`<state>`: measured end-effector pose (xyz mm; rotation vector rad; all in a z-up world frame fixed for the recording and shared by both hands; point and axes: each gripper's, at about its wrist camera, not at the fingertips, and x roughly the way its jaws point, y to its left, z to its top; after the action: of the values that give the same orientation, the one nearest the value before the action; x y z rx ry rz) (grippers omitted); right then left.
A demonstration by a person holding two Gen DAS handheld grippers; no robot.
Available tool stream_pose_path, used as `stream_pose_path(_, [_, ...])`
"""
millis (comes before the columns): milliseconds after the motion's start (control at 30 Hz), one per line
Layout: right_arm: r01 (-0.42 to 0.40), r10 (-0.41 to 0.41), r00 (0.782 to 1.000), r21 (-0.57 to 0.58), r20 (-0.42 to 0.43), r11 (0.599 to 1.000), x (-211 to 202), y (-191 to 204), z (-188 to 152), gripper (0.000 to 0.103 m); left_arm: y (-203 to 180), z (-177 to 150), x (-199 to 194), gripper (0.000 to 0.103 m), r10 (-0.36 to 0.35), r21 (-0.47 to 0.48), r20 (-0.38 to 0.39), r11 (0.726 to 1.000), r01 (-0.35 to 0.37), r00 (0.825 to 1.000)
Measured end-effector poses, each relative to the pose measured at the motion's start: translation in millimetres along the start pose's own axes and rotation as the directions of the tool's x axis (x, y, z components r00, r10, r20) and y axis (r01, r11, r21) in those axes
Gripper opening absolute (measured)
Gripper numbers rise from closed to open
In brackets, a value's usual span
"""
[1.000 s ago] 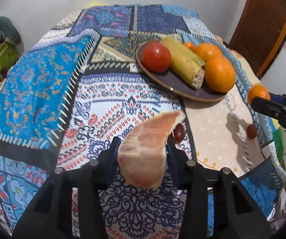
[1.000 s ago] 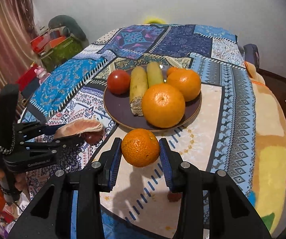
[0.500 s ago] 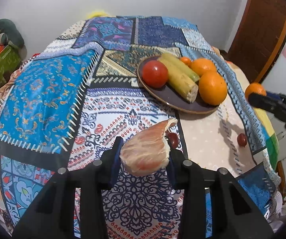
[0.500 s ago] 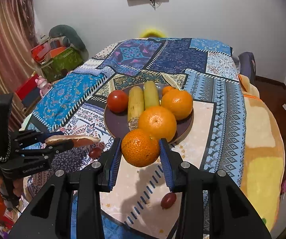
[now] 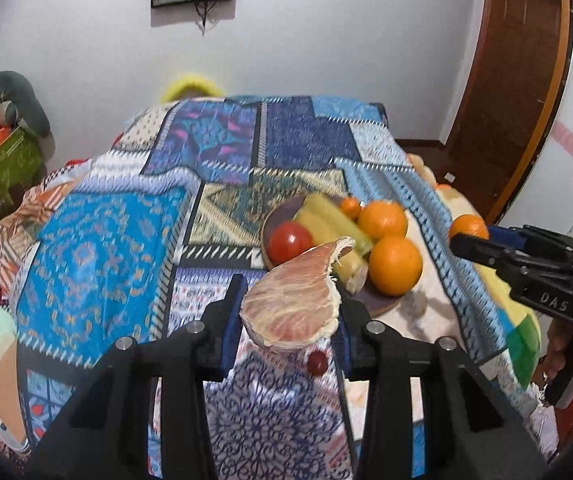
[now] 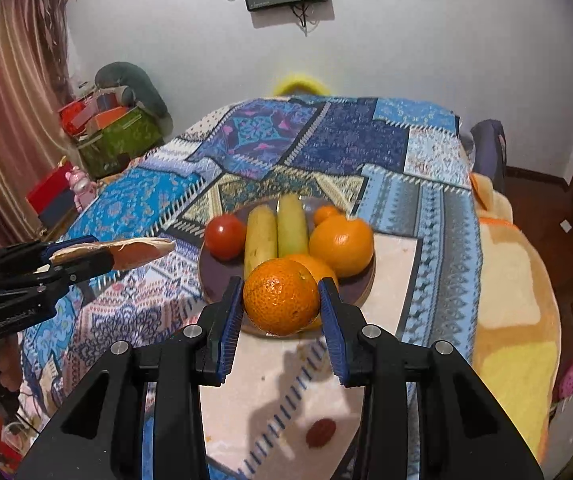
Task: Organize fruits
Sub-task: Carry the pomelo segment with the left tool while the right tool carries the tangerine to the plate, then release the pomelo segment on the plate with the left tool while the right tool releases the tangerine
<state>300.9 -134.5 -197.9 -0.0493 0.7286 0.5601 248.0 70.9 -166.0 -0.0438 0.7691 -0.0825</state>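
Between the 2 black grippers, fruit held above a patchwork-covered bed.

Clamped in the left gripper (image 5: 290,316) is a peeled pink pomelo segment (image 5: 294,308), raised over the blue patterned patchwork blanket (image 5: 98,248). Closed on a round orange tangerine (image 6: 281,296) is the right gripper (image 6: 281,312), just in front of the round dark purple plate (image 6: 214,280). On that plate lie 1 red tomato (image 6: 225,236), 2 yellow-green corn cobs (image 6: 276,232), 2 large oranges (image 6: 341,246) and 1 small orange fruit (image 6: 325,213). On the blanket below lie 2 small dark red fruits: 1 (image 5: 317,362) beneath the pomelo, 1 (image 6: 320,433) beneath the tangerine.
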Motion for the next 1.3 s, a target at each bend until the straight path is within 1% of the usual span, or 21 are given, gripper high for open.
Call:
stream_pose_path(200, [0.007,-0.007,1.000,-0.005,0.025,1.000,9,-5,18,0.035,-9,25,14,0.039,-0.017,0.008,0.029,1.000,0.017,0.999])
stream_pose_path(367, [0.006,-0.006,1.000,-0.009,0.028,1.000,23,-10,28,0.035,-16,37,41,0.039,-0.031,0.012,0.018,0.999,0.031,0.999])
stream_pose_path(600, [-0.004,0.003,1.000,-0.022,-0.007,1.000,51,-17,31,0.035,-21,44,89,0.039,-0.044,0.011,-0.031,0.999,0.045,0.999])
stream_pose_path(833, [-0.018,0.016,0.999,-0.049,-0.042,0.999,78,-17,31,0.035,-22,56,119,0.039,-0.038,-0.007,-0.024,0.999,0.038,0.999])
stream_pose_path(933, [-0.024,0.021,0.999,-0.057,-0.050,0.998,85,-16,32,0.035,-23,57,129,0.039,-0.049,-0.010,-0.041,0.999,0.048,0.998])
stream_pose_path(1067, [-0.030,0.026,0.998,-0.067,-0.064,0.997,91,-15,31,0.035,-19,53,139,0.039,-0.085,-0.050,-0.077,0.995,0.081,0.993])
stream_pose_path(1167, [-0.036,0.031,0.997,-0.066,-0.076,0.997,93,-15,28,0.035,-19,52,138,0.039,-0.091,-0.060,-0.061,0.994,0.087,0.994])
stream_pose_path(1233, [-0.041,0.036,0.996,-0.054,-0.082,0.998,95,-16,27,0.035,-21,52,137,0.039,-0.099,-0.059,-0.067,0.994,0.095,0.993])
stream_pose_path(1300, [-0.053,0.049,0.996,-0.047,-0.080,0.998,94,-16,27,0.040,-22,52,136,0.039,-0.097,-0.052,-0.073,0.994,0.094,0.993])
